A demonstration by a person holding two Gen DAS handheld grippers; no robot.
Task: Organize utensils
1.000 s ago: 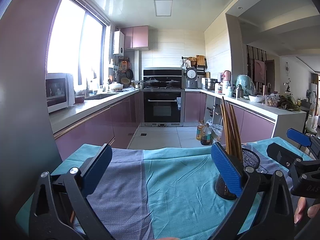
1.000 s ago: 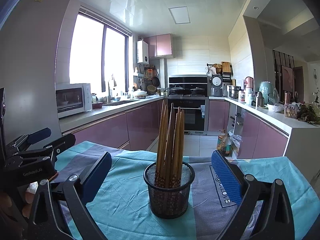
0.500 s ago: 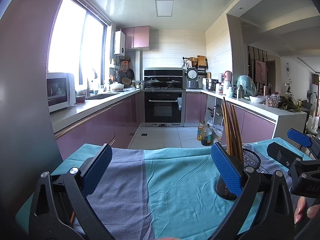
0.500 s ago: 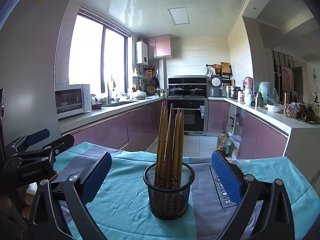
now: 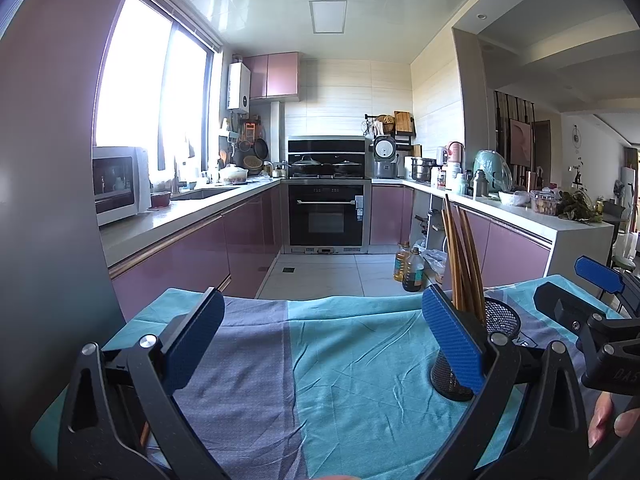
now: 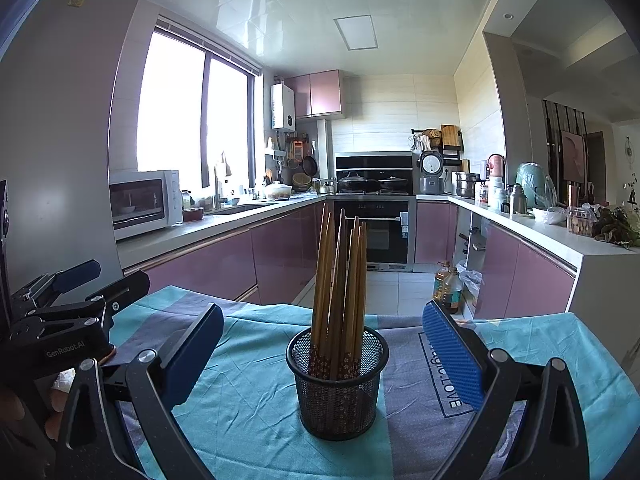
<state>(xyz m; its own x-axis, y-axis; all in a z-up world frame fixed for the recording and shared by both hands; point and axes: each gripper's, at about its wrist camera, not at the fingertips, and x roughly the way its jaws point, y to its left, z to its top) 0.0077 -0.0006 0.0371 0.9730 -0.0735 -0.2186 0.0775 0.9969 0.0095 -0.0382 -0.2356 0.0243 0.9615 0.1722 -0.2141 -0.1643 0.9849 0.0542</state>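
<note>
Chopsticks point(image 6: 340, 280) stand bundled upright in a black mesh holder point(image 6: 338, 384) that sits on the worktop, on a teal and grey cloth point(image 6: 248, 396). They look like wood or bamboo: light, stiff and smooth, so they would likely roll or slip if pinched near the tapered tips. Taking one at mid-shaft, above the holder's rim, seems the safest hold. The mesh holder itself appears light and could tip if a stick is dragged sideways.

The right gripper point(image 6: 320, 354) is level and faces the holder squarely, its jaws spread wide with the holder centred between them but touching neither pad. The left gripper point(image 5: 320, 340) is held low over the bare cloth, its jaws also spread wide and holding nothing; in the left wrist view the holder point(image 5: 496, 320) sits just behind its right-hand pad, off to the side. No loose utensils show on the cloth, so the sorting looks largely done.
</note>
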